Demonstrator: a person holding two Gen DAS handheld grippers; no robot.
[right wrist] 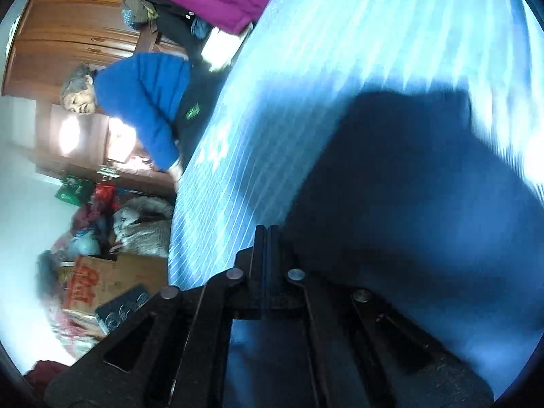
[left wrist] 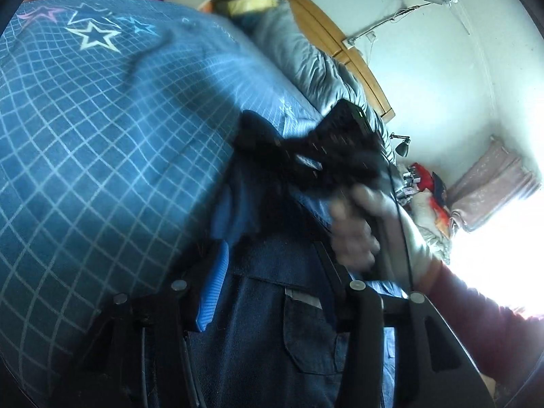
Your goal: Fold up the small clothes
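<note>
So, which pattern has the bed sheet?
Blue bed sheet with a white grid and stars, clearest in the left wrist view.

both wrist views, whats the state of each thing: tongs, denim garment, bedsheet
left tongs: open, fingers either side of the denim, blue pad showing
right tongs: shut, fingers pressed together; whether cloth is pinched cannot be told
denim garment: lifted and bunched between the two tongs, pocket facing the camera
right hand: gripping the right tongs' handle, blurred
bedsheet: spread flat over the bed
</note>
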